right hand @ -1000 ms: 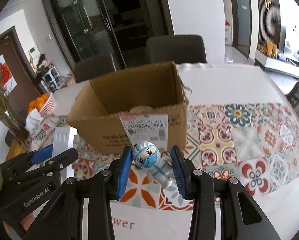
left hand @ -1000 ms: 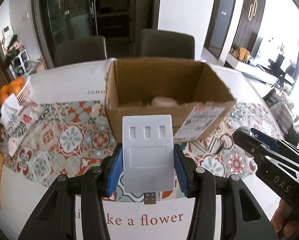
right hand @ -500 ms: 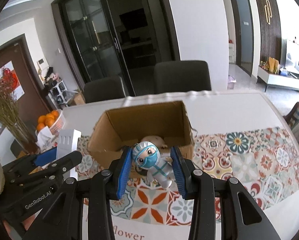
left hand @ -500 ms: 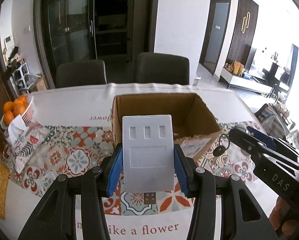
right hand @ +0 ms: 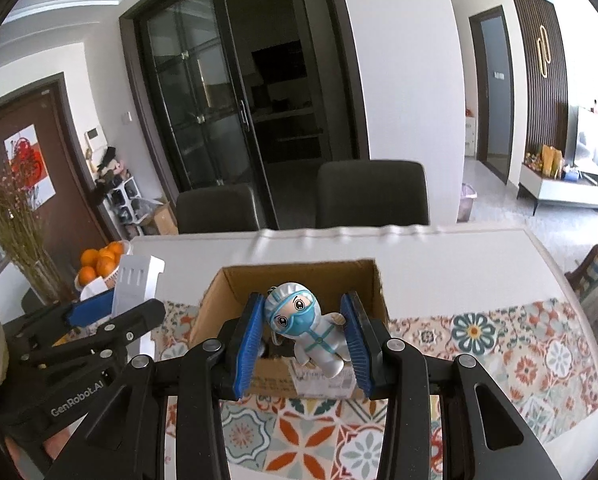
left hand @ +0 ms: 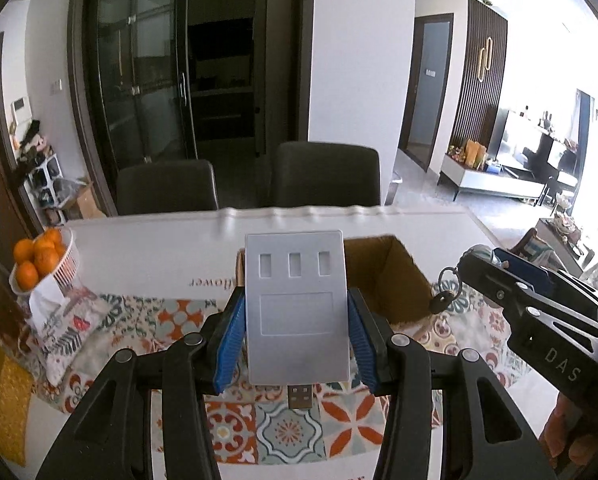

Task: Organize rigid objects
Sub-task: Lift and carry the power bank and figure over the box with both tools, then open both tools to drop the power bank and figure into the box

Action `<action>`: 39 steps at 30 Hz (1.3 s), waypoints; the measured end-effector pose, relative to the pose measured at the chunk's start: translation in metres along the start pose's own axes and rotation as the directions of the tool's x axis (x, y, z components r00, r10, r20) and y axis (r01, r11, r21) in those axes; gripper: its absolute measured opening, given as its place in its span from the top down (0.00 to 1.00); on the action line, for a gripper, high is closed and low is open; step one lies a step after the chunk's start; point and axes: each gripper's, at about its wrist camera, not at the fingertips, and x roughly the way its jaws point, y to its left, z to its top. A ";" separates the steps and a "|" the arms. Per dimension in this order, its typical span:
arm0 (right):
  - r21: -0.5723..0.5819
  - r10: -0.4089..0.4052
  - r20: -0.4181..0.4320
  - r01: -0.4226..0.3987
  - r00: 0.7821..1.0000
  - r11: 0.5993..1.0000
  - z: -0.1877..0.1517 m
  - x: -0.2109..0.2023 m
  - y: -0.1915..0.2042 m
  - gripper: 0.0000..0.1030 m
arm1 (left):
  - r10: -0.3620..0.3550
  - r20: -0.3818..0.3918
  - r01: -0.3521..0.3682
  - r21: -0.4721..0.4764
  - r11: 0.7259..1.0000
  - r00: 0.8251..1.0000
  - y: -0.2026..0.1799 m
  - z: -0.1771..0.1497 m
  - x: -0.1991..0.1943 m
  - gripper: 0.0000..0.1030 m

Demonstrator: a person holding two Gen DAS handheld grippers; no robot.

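- Presently, the left gripper (left hand: 295, 334) has its jaws clenched on a grey USB hub (left hand: 296, 308), blue pads pressed to its two long edges.
- Hub's long axis runs near to far, along the gripper's fingers; the USB plug (left hand: 301, 397) points toward the near side, and the end with three small rectangular slots faces far.
- Hub looks flat, matte and pale grey, with a shallow rectangular recess at mid-face. It is held above the bench (left hand: 159, 252), in front of the open cardboard box (left hand: 399, 280).
- Right gripper (right hand: 303, 340) has its jaws clenched on a toy figurine (right hand: 305, 330): white protective suit, blue hood, goggles and mask.
- Figurine is tilted, head toward far left, feet toward near right. It hangs over the near wall of the box.
- In the left wrist view, a key ring (left hand: 447, 278) dangles from the right gripper's tip.
- Basket of oranges (left hand: 39, 260) stands at the far left of the bench, on the patterned cloth (left hand: 291, 432).
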 end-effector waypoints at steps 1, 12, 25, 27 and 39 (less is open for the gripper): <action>0.000 0.002 0.004 -0.002 1.000 1.000 0.003 0.000 0.000 0.61 | 0.000 0.006 0.000 0.004 1.000 1.000 0.000 0.003 0.000 0.54; -0.018 0.007 -0.005 -0.007 1.000 1.000 0.035 0.023 0.000 0.61 | -0.013 -0.016 0.013 0.001 1.000 1.000 0.004 0.031 0.021 0.54; -0.059 -0.020 -0.145 0.012 0.989 0.998 0.052 0.083 -0.010 0.61 | 0.011 -0.144 -0.010 0.004 1.000 0.989 0.011 0.047 0.076 0.54; -0.068 -0.027 -0.169 0.016 0.985 0.998 0.052 0.093 -0.012 0.61 | 0.021 -0.169 -0.020 0.008 1.000 0.985 0.012 0.047 0.087 0.54; -0.072 -0.048 -0.340 0.025 0.939 0.997 0.040 0.150 -0.026 0.61 | -0.002 -0.350 -0.005 -0.020 1.000 0.937 0.017 0.037 0.147 0.54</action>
